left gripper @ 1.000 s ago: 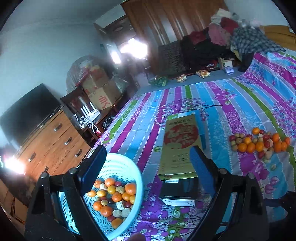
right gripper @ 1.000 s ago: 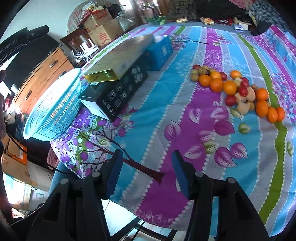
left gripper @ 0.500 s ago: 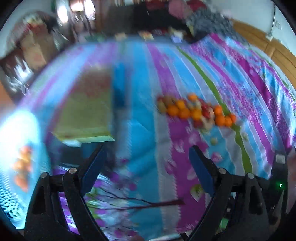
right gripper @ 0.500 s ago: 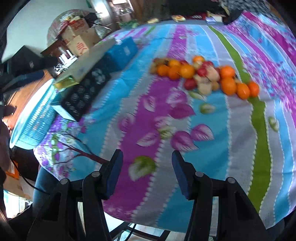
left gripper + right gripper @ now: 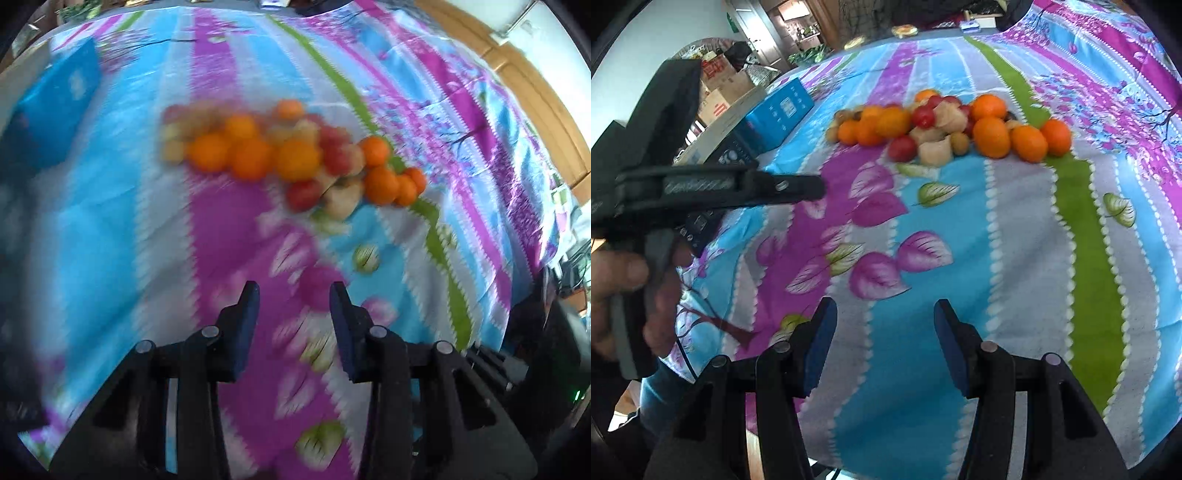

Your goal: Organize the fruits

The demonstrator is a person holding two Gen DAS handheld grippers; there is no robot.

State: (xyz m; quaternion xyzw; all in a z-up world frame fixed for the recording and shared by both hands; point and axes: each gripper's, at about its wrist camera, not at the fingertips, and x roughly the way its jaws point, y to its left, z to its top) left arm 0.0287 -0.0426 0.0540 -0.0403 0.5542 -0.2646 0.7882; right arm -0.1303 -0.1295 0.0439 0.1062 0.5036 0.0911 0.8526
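Right wrist only: hand (image 5: 624,291) gripping left tongs (image 5: 812,192).

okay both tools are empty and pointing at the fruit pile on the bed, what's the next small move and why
Probably ease the left tool forward toward the near edge of the fruit pile. Its jaws are open and empty, short of the fruit, and the red fruit sits nearest. The view is blurred, so slow down first.
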